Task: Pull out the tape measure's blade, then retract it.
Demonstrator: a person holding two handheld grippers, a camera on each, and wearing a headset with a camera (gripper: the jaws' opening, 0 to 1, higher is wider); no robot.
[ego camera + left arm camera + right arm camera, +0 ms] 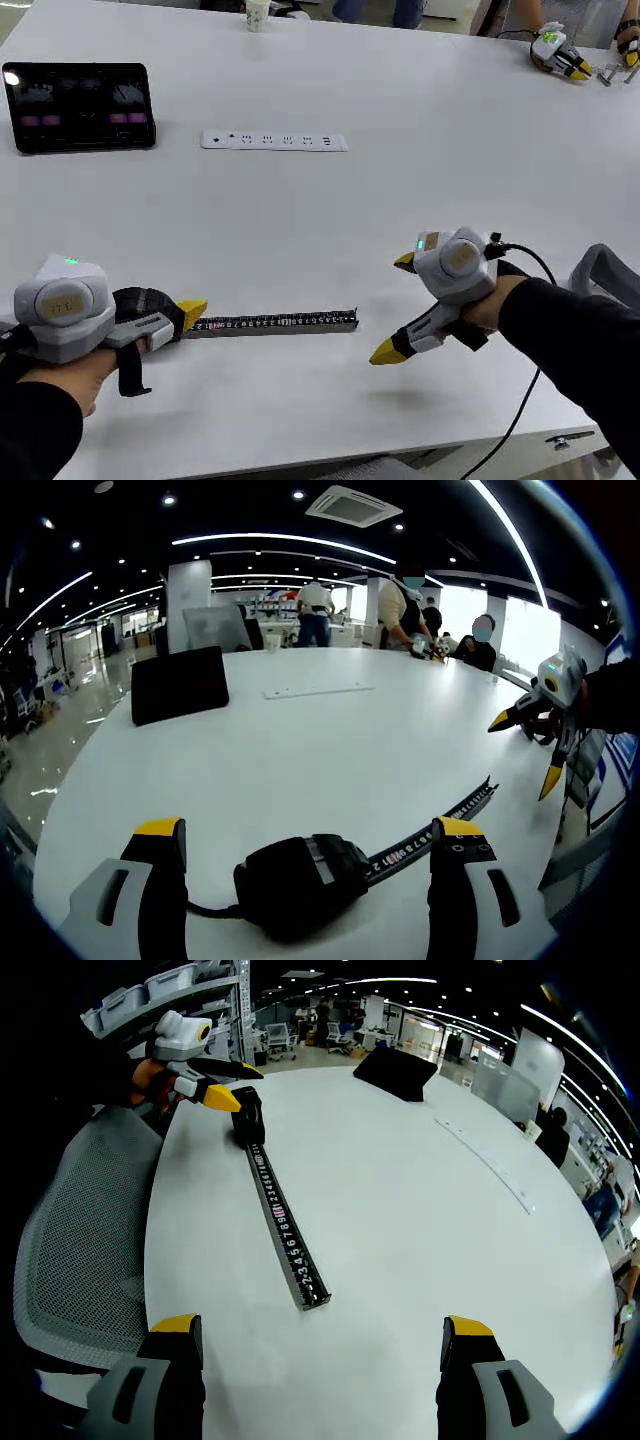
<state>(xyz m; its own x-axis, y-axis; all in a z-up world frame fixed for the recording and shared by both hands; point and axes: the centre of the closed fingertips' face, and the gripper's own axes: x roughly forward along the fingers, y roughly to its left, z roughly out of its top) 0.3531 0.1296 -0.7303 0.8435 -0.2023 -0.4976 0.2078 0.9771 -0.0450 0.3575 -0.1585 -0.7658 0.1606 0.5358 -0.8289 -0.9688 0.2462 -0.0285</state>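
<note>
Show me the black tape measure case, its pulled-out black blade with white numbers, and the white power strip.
Black tape measure case (300,878), left gripper view, top of the body.
Black blade (284,1226), right gripper view, numbered face at mid-length.
White power strip (274,141), head view, middle of its top face.

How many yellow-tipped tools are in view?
3. Left tool at the tape measure case, right tool past the blade's end, a third tool at the far right corner; another may be cropped there.

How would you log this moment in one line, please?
left gripper open, straddling tape measure case | blade out, flat on table | right gripper open, clear of blade tip
</note>
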